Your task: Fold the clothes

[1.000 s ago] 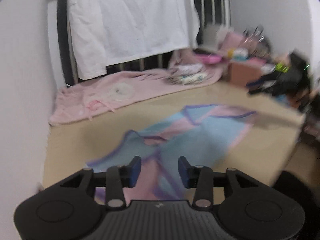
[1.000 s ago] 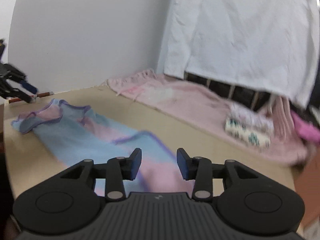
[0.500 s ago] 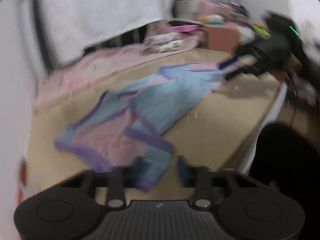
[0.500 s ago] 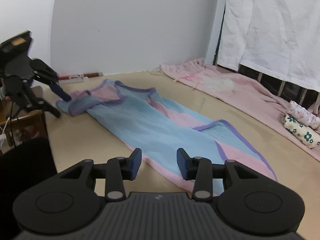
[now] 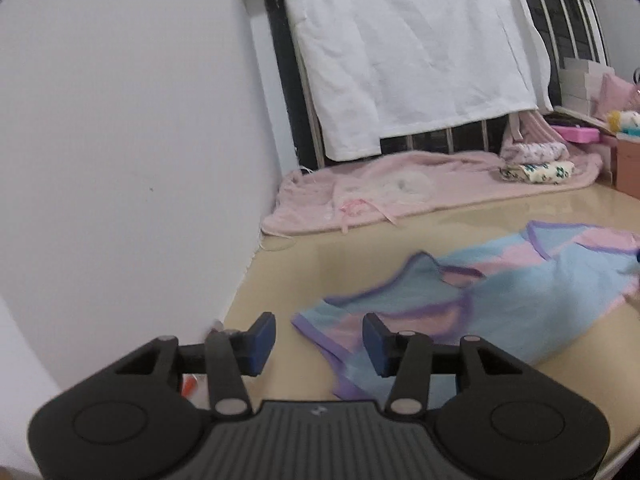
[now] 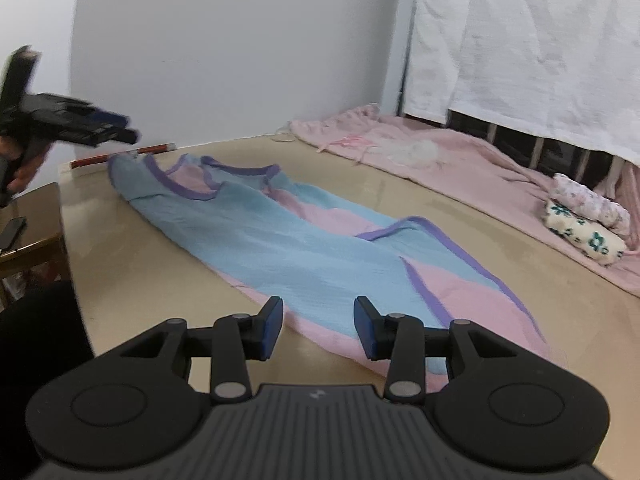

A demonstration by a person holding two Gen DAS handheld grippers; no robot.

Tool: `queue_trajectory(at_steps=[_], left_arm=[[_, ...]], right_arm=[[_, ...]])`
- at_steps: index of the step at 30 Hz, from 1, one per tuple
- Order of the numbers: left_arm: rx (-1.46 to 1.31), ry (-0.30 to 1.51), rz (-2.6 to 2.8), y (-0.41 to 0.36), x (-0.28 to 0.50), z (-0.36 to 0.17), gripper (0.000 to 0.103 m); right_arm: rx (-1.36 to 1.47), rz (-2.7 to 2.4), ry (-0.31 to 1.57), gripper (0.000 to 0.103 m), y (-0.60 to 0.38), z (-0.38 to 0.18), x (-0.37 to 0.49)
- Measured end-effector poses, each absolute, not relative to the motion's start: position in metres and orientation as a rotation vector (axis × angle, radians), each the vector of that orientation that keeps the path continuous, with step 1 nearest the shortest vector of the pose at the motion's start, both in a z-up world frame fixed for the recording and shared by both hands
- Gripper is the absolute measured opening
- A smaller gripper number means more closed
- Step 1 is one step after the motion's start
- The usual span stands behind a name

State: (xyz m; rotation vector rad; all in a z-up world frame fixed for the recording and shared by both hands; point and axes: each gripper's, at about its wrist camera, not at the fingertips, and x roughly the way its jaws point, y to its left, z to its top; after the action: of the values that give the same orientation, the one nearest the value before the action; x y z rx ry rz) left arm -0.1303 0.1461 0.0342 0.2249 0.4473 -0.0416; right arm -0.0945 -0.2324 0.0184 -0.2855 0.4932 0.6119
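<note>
While I look for any brand or writing, I find only a small pale mark on each tool body, too small to read. My left tool [image 5: 319, 338] is opening, its blue pads apart over the shoulder end of the blue and pink garment [image 6: 304, 248], gripping nothing. My right tool [image 6: 318, 326] stands partly open above the hem, also empty. The garment lies stretched along the tan desk [image 6: 128, 280]. In the left view its far end is cut off, and the left tool looks blurred from the right camera.
</note>
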Motion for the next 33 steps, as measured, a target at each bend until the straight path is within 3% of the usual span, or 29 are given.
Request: queue_trajectory(at_steps=[4, 6, 7, 13, 15, 17, 22, 26, 33], left_arm=[[0.286, 0.518, -0.130, 0.132, -0.130, 0.014, 0.046], [0.223, 0.572, -0.069, 0.141, -0.114, 0.007, 0.013], [0.182, 0.589, -0.039, 0.149, -0.109, 0.005, 0.011], [0.292, 0.497, 0.137, 0.156, -0.119, 0.003, 0.016], [0.288, 0.491, 0.115, 0.154, -0.124, 0.011, 0.036], [0.262, 0.461, 0.097, 0.151, -0.131, 0.022, 0.043], [0.176, 0.495, -0.041, 0.134, -0.129, 0.031, 0.047], [0.191, 0.602, -0.047, 0.130, -0.106, 0.007, 0.044], [0.072, 0.657, -0.093, 0.157, -0.114, 0.008, 0.045]], right_arm=[[-0.260, 0.595, 0.500, 0.040, -0.243, 0.017, -0.093], [-0.261, 0.599, 0.505, 0.039, -0.244, 0.013, -0.093], [-0.261, 0.598, 0.507, 0.039, -0.244, 0.011, -0.093], [-0.199, 0.536, 0.561, 0.039, -0.252, 0.001, -0.087], [-0.206, 0.518, 0.552, 0.039, -0.255, 0.003, -0.089], [-0.202, 0.508, 0.539, 0.039, -0.258, 0.006, -0.092], [-0.131, 0.472, 0.550, 0.039, -0.267, 0.013, -0.088], [-0.091, 0.345, 0.643, 0.025, -0.256, 0.005, -0.074], [-0.121, 0.271, 0.682, 0.025, -0.265, 0.006, -0.091]])
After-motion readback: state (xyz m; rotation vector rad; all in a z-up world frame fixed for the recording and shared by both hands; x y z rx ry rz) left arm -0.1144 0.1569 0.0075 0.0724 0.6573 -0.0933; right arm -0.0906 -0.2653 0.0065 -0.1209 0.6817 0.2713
